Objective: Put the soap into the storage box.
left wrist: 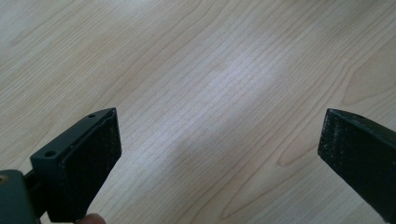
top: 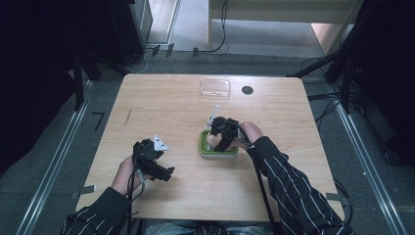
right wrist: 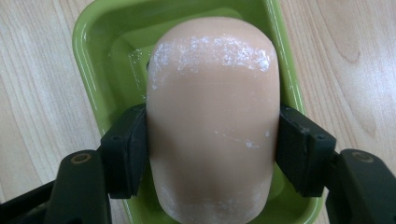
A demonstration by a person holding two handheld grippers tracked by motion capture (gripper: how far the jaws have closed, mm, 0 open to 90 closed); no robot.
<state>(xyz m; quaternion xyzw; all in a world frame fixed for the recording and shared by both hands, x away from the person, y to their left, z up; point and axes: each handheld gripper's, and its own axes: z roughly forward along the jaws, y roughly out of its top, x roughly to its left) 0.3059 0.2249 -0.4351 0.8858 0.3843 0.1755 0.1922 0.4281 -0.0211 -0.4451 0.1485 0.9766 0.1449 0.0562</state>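
Peach soap bar (right wrist: 212, 121), rounded ends, white powdery streaks, lies lengthwise in green dish (right wrist: 93, 60). Glossy oblong dish sits on wooden table, near centre.

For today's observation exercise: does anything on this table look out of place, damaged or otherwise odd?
Only small things. The peach soap bar, gripped by the right claw over the green dish, has white powdery scuffs near both ends. The clear lid lies apart at the table's far edge. Nothing is spilled or broken.
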